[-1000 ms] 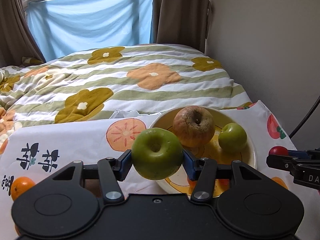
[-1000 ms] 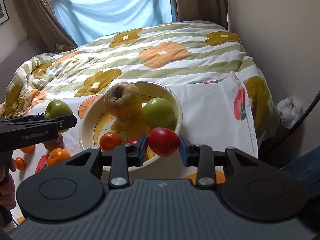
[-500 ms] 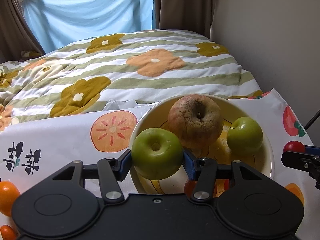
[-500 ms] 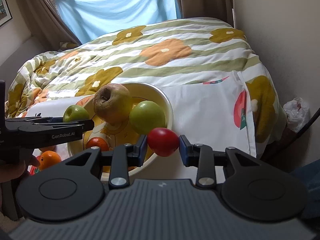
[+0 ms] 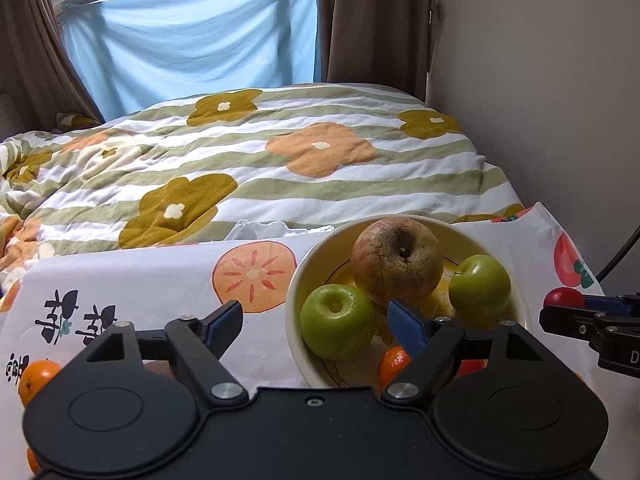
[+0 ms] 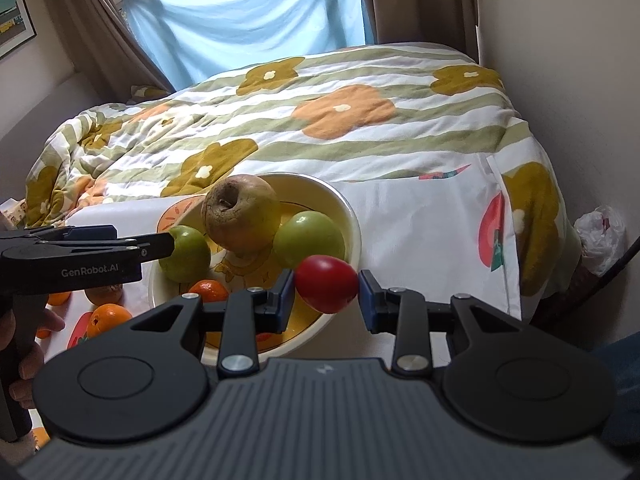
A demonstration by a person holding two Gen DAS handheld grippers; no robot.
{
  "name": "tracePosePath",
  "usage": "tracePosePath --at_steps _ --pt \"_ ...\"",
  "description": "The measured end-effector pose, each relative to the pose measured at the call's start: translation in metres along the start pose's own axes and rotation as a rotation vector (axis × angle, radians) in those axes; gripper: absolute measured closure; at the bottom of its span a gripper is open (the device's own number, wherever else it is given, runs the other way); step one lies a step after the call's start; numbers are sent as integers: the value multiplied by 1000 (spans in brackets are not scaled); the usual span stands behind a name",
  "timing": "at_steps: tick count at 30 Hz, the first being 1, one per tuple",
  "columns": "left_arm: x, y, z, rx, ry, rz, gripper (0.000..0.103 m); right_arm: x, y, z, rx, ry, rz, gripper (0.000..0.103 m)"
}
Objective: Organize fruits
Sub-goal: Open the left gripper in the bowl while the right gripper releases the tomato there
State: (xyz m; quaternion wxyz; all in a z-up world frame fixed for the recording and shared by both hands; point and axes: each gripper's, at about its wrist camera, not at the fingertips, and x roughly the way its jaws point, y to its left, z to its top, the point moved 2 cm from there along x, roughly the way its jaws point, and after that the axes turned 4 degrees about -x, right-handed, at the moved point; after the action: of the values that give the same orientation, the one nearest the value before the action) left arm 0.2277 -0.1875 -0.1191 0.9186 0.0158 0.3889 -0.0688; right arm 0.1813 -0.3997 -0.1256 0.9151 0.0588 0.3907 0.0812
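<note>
A cream bowl (image 5: 294, 280) (image 6: 352, 216) holds a big brown apple (image 5: 396, 258) (image 6: 240, 214), a green apple (image 5: 480, 286) (image 6: 310, 238) and a small orange (image 5: 394, 362) (image 6: 208, 290). My left gripper (image 5: 316, 322) is open, its fingers either side of a second green apple (image 5: 338, 320) (image 6: 186, 248) that rests in the bowl's left side. My right gripper (image 6: 326, 290) is shut on a red fruit (image 6: 326, 282) (image 5: 564, 298), held over the bowl's near right rim.
A fruit-print cloth (image 5: 140, 284) covers the table. Loose oranges (image 5: 38, 374) (image 6: 108, 316) lie to the left of the bowl. A flowered quilt (image 5: 260, 152) on a bed lies behind. A wall (image 5: 540, 80) stands to the right, with a plastic bag (image 6: 602, 236) below it.
My left gripper moved forward over the bowl, opened and let the green apple go into it. My right gripper stayed shut on the red fruit and drifted closer to the bowl.
</note>
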Motion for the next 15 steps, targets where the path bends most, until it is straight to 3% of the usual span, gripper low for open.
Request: tracePosePath --at_steps 7,15 --pt "-23 7 -7 -20 -16 6 17 5 11 4 -41 -2 13 54" --pt "-43 14 -22 -31 -14 23 12 27 21 6 -53 53 24 54"
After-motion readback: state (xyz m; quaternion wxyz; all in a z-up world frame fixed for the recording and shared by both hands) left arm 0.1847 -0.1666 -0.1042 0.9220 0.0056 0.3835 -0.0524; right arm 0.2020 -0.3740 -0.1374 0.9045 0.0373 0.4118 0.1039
